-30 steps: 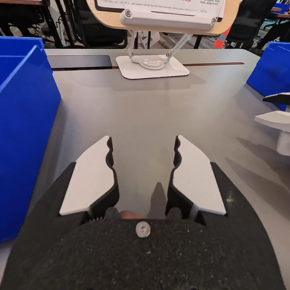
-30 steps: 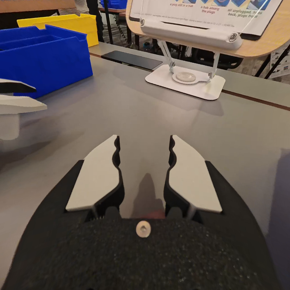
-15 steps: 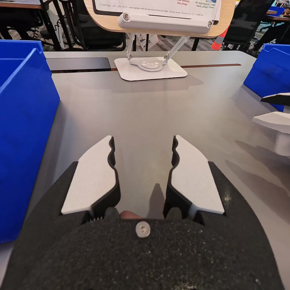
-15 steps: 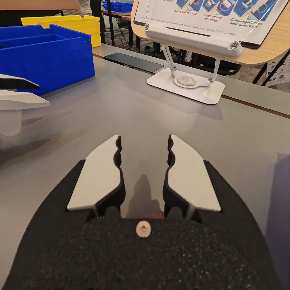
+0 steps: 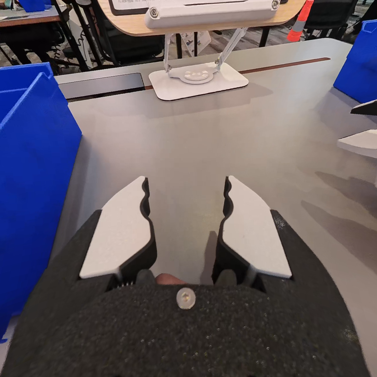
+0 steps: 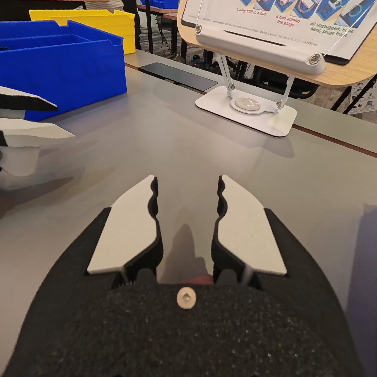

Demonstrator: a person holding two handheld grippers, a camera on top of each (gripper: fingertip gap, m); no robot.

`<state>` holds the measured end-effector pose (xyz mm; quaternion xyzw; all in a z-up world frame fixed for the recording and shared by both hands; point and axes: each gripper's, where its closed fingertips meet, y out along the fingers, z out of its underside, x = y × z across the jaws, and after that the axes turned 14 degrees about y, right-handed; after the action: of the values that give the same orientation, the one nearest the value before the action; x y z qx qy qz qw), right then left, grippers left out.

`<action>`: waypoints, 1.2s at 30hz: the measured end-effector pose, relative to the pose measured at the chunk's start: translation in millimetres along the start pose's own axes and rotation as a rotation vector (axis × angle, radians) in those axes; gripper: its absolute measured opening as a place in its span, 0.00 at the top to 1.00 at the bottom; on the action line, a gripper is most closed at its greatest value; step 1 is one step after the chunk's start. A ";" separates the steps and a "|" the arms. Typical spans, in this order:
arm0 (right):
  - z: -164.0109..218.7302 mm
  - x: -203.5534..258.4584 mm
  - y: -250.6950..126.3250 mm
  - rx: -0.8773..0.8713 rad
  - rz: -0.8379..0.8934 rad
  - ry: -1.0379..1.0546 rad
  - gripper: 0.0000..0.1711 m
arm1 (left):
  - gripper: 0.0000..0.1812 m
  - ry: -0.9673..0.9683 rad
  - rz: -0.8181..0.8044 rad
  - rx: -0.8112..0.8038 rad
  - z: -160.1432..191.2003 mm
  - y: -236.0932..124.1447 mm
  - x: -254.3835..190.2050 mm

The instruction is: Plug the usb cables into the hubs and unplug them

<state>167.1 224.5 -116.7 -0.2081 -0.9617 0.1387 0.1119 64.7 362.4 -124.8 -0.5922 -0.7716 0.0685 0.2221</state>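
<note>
since no usb cables or hubs show on the grey surface (image 5: 183, 142), the left hand-held gripper (image 5: 186, 179) and right hand-held gripper (image 6: 187, 178), both spread and empty, should probably search the blue bin (image 6: 67, 69) first.

Bare grey table (image 5: 183, 142) lies open ahead of both grippers, up to the white stand (image 5: 199, 85) at the far middle, whose wooden board (image 5: 130, 26) overhangs it. A blue bin (image 5: 34, 163) walls the left side, just beside the left gripper (image 5: 186, 180). Another blue bin (image 5: 359, 73) blocks the far right. The right gripper (image 6: 187, 179) has free table in front and to its right.
</note>
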 end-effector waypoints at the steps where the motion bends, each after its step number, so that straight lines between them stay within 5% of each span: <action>1: -0.3 -0.2 -0.4 -0.003 0.001 0.001 0.68 | 0.61 0.000 -0.003 0.004 0.4 0.3 0.4; 10: -3.3 2.7 -4.0 -0.017 -0.037 0.023 0.67 | 0.61 -0.031 0.009 -0.003 0.1 0.0 2.2; 13: -37.3 3.4 -36.2 -0.054 -0.129 0.065 0.67 | 0.61 -0.018 0.011 0.007 1.1 1.2 0.7; 19: -129.2 -164.7 -122.3 0.000 0.192 -0.148 0.72 | 0.62 -0.009 0.023 0.001 0.0 0.8 -1.5; 24: -82.3 -281.2 -105.2 0.368 0.288 -0.192 0.71 | 0.62 -0.017 0.026 -0.008 -0.8 0.1 -1.1; 30: -28.3 -301.2 -76.5 0.757 0.242 -0.415 0.74 | 0.62 -0.028 0.032 -0.010 -0.9 -0.1 -0.5; 33: -34.7 -298.9 -65.6 0.729 0.204 -0.413 0.93 | 0.62 -0.021 0.043 -0.017 -1.7 -0.6 -2.6; 36: -35.5 -298.0 -68.6 0.739 0.212 -0.478 0.94 | 0.62 -0.015 0.064 -0.028 -3.2 -1.5 -5.5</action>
<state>416.2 43.7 -108.9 -0.2135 -0.8199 0.5276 -0.0613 65.8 356.3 -122.9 -0.6191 -0.7548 0.0691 0.2056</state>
